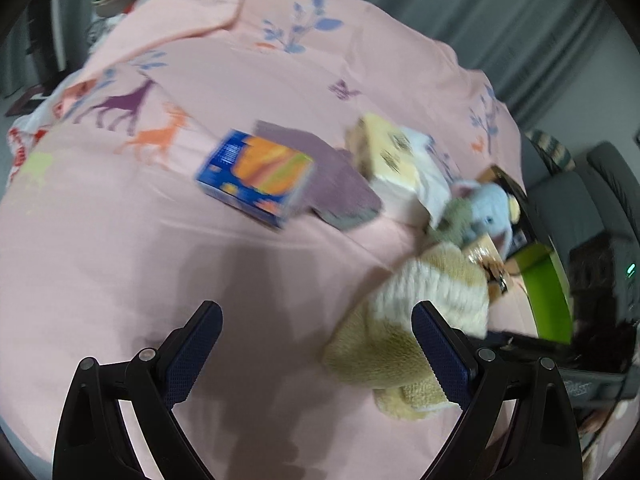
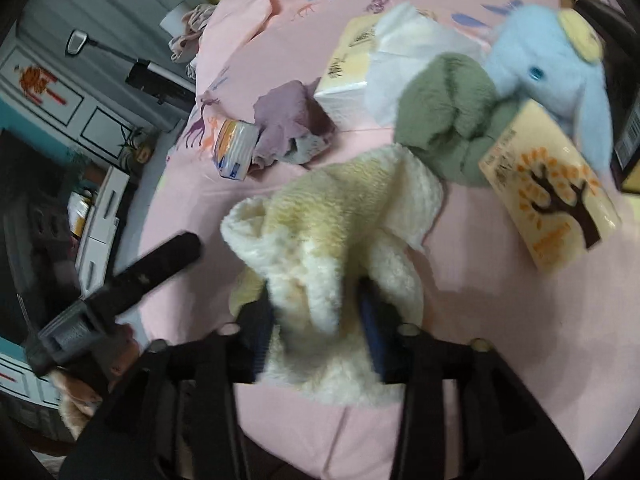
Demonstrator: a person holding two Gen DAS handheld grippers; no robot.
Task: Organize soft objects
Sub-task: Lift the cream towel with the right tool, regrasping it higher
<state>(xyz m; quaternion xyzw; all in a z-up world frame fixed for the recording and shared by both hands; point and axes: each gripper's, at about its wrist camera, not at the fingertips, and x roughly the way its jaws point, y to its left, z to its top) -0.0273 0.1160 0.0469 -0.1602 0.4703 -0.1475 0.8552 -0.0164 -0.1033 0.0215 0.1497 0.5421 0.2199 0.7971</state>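
Note:
A cream fluffy towel (image 2: 332, 216) lies crumpled on the pink bedsheet (image 2: 500, 320). My right gripper (image 2: 316, 320) stands over its near end; the jaws are apart with a fold of towel loosely between them. In the left wrist view the same towel (image 1: 384, 344) sits by the right finger of my left gripper (image 1: 316, 308), which is wide open with nothing between its pads. Beyond the towel lie a green cloth (image 2: 444, 120), a blue plush elephant (image 2: 548, 60) and a purple cloth (image 2: 288, 120).
A blue and orange tissue pack (image 1: 256, 176) rests beside the purple cloth. A yellow tissue box (image 2: 348, 68) and a pack printed with a tree (image 2: 548, 188) lie near the elephant. The bed edge runs along the left, with cabinets (image 2: 100, 216) below.

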